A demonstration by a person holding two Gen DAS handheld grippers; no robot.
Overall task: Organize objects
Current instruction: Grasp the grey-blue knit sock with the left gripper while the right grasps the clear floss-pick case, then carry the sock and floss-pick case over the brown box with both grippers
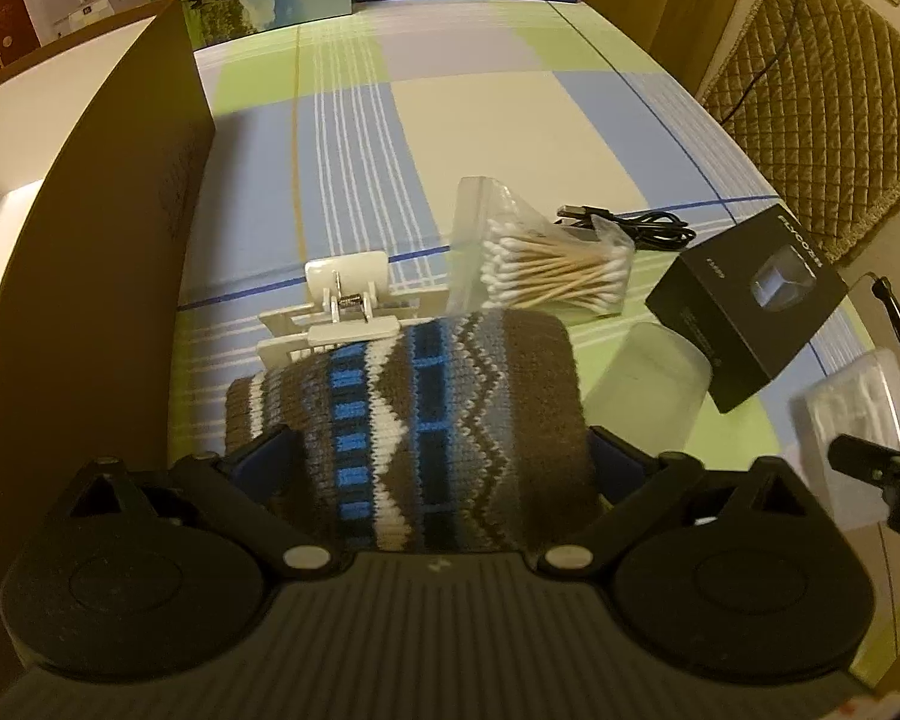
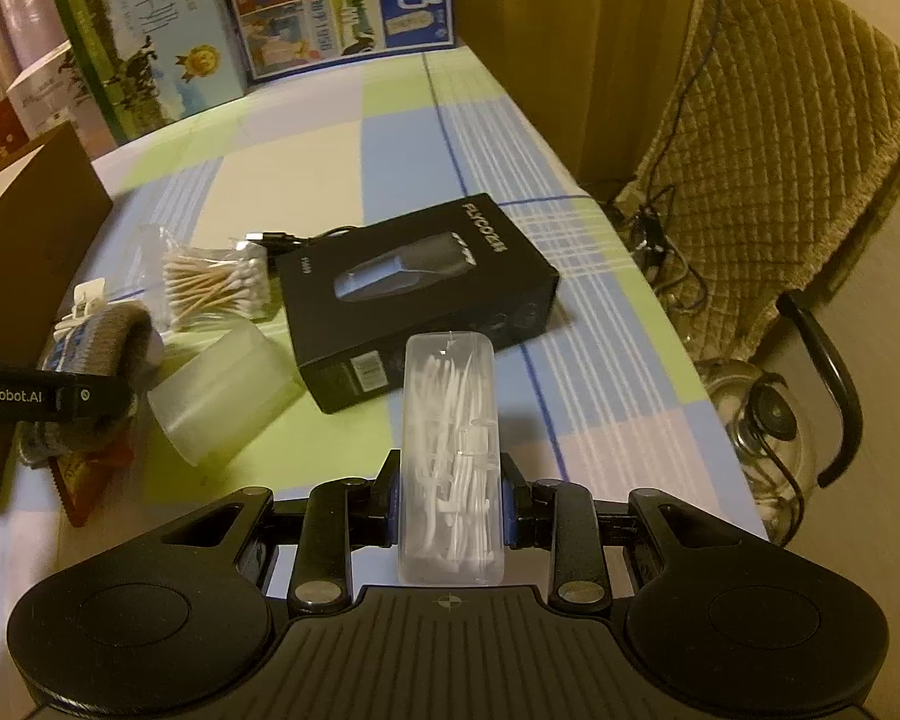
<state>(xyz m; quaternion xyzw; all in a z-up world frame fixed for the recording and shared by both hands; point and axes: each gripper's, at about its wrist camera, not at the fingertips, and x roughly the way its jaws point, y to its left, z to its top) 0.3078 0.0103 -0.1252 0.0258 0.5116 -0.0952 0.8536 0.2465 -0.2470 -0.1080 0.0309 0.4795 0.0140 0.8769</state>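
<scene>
1. The step in hand looks like a double pick-up. Each tool is at one loose item on the checked tabletop [image 1: 450, 108], with the rest not yet sorted.
2. The left tool [image 1: 435, 447] stands wide, one finger on each flank of a rolled knitted sock [image 1: 438, 372]. The pads are right at the wool, but I cannot tell whether they press on it.
3. The roll lies at the near edge of the clutter. A white clip [image 1: 342, 294] touches it at 11 o'clock and a bag of cotton swabs [image 1: 552, 270] sits close at 1 o'clock.
4. The right tool [image 2: 450, 480] is drawn narrow and clamps a clear case of floss picks [image 2: 450, 420] by its long sides. The case points toward 12 o'clock, at a black carton [image 2: 420, 288].
5. The open brown box [image 1: 108, 192] at 9 to 10 o'clock of the roll is probably where things go.
6. Next, the left tool likely needs a firm squeeze, since soft wool gives, then a lift clear of the clip.
7. The right tool's load must cross toward 9 o'clock, over a frosted tub [image 2: 222, 384], without meeting the other hand.
</scene>
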